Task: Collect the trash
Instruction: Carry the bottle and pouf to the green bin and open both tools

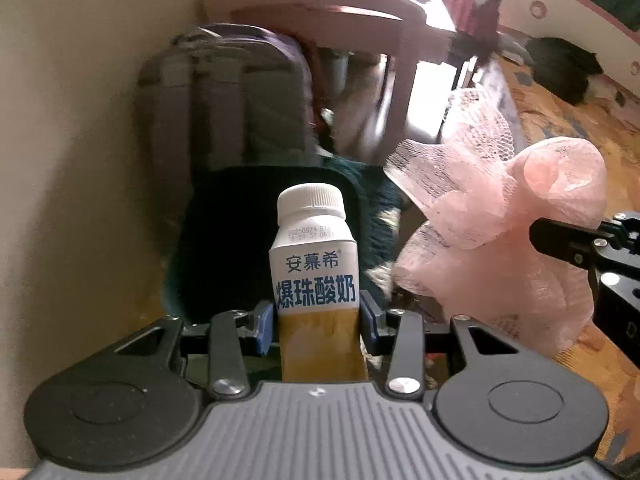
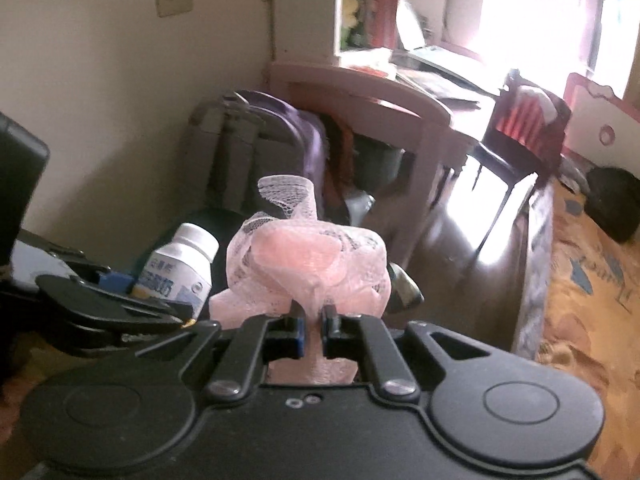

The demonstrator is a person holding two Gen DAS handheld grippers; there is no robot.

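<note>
Both pieces of trash are picked up. The left gripper [image 1: 318, 322] clamps a yogurt bottle [image 1: 314, 256] by its lower half, held upright. The right gripper [image 2: 313, 330] is pinched nearly shut on a wad of pink netting [image 2: 308, 268]. What is left is dropping them; the dark shape [image 1: 224, 240] beneath the bottle may be a bin, though blur makes that uncertain.

The only readable writing stood on the yogurt bottle [image 1: 316, 264]. Its white label carried the brand 安慕希 in blue, and below it, in larger blue characters, 爆珠酸奶. On the shoulder under the white cap ran two small stamped lines, the first reading about 20250924 and the second too faint to read. In the right wrist view the label was blurred.
</note>
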